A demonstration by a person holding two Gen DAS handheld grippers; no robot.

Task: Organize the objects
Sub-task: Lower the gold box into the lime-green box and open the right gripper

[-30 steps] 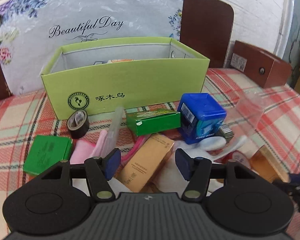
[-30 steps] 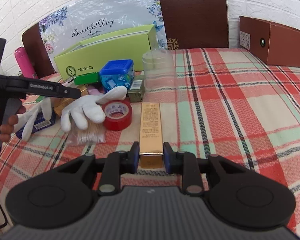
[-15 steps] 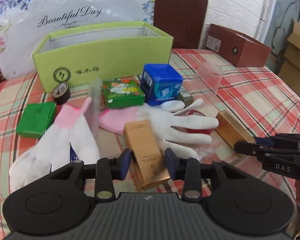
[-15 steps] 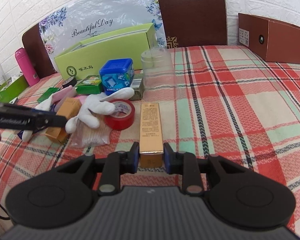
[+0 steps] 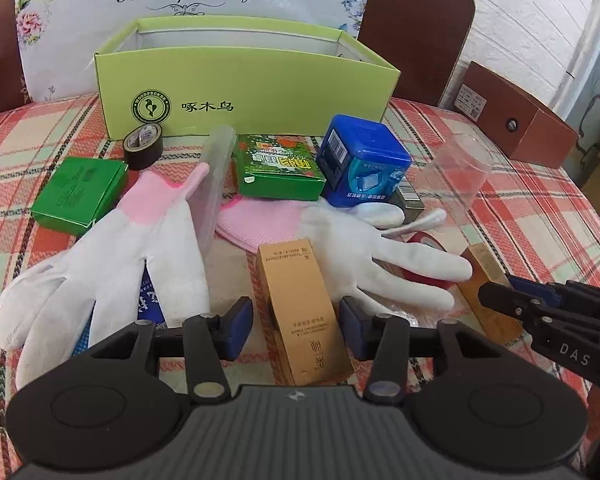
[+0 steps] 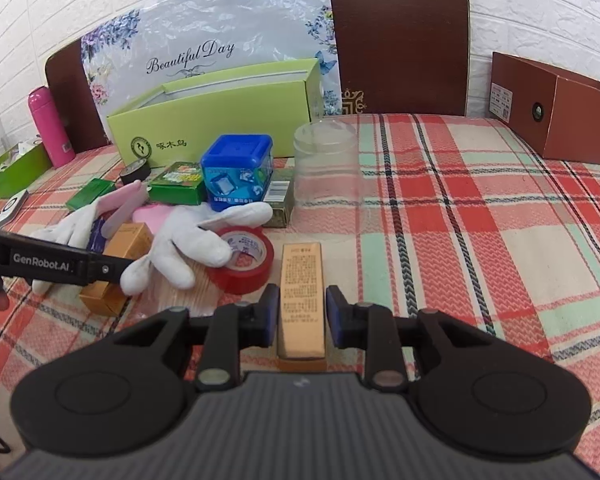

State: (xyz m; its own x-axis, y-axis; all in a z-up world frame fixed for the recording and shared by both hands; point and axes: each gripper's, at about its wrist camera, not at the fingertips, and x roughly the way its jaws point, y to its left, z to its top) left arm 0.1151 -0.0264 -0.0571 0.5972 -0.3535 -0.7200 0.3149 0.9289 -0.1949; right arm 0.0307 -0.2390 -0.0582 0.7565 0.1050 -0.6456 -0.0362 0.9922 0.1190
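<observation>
A light green open box (image 5: 244, 80) stands at the back of the plaid table; it also shows in the right wrist view (image 6: 220, 120). My left gripper (image 5: 296, 330) is open, its pads on either side of a tan carton (image 5: 302, 316) that lies on the cloth, with small gaps. My right gripper (image 6: 303, 314) stands around a gold carton (image 6: 302, 288), its pads close to both sides; a narrow gap shows on each side. White gloves (image 5: 140, 248), a blue cube tub (image 5: 362, 160), green packets (image 5: 278, 166) and red tape (image 6: 242, 260) lie between.
A clear plastic jar (image 6: 326, 168) stands right of the blue tub. A black tape roll (image 5: 143, 146) sits by the green box. A brown box (image 6: 556, 108) is at the far right, a pink bottle (image 6: 46, 126) at the far left. Chairs stand behind the table.
My left gripper has drawn back from near the green box to the tan carton and narrowed around it. The pads of my right gripper have eased slightly off the gold carton.
</observation>
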